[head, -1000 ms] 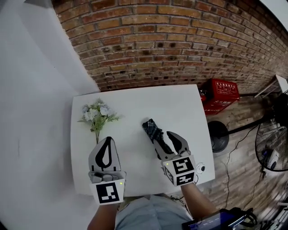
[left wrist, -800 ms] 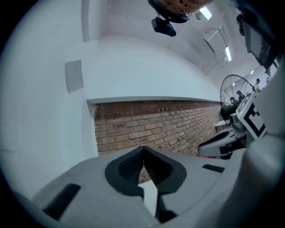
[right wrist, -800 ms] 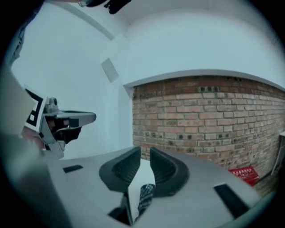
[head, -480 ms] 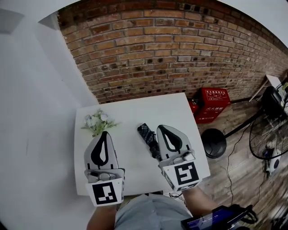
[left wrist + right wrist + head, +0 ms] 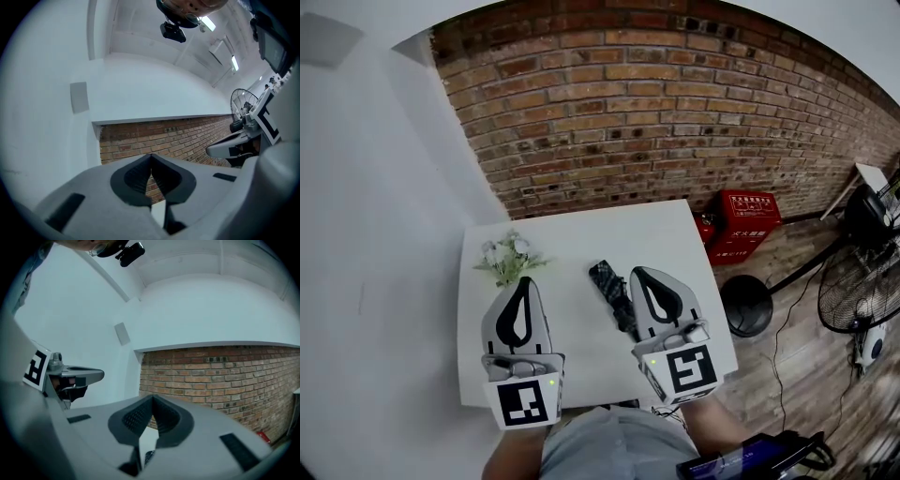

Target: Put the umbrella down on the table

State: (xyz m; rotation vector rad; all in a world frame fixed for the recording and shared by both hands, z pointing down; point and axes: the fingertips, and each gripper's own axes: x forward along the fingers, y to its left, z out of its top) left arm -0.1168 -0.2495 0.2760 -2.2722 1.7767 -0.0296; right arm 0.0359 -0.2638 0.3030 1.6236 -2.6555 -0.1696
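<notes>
Folded umbrella (image 5: 607,283) lies on the white tabletop (image 5: 600,230), midway between its side edges. Left gripper (image 5: 521,284) and right gripper (image 5: 641,277) hover above, jaws pressed together, empty.

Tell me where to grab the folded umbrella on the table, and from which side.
Probably best to take the dark patterned folded umbrella across its slim middle, coming from above with the jaws astride it. It lies flat on the white table, long and narrow, so both long sides are free. Its near end is hidden behind the shut right gripper.
</notes>
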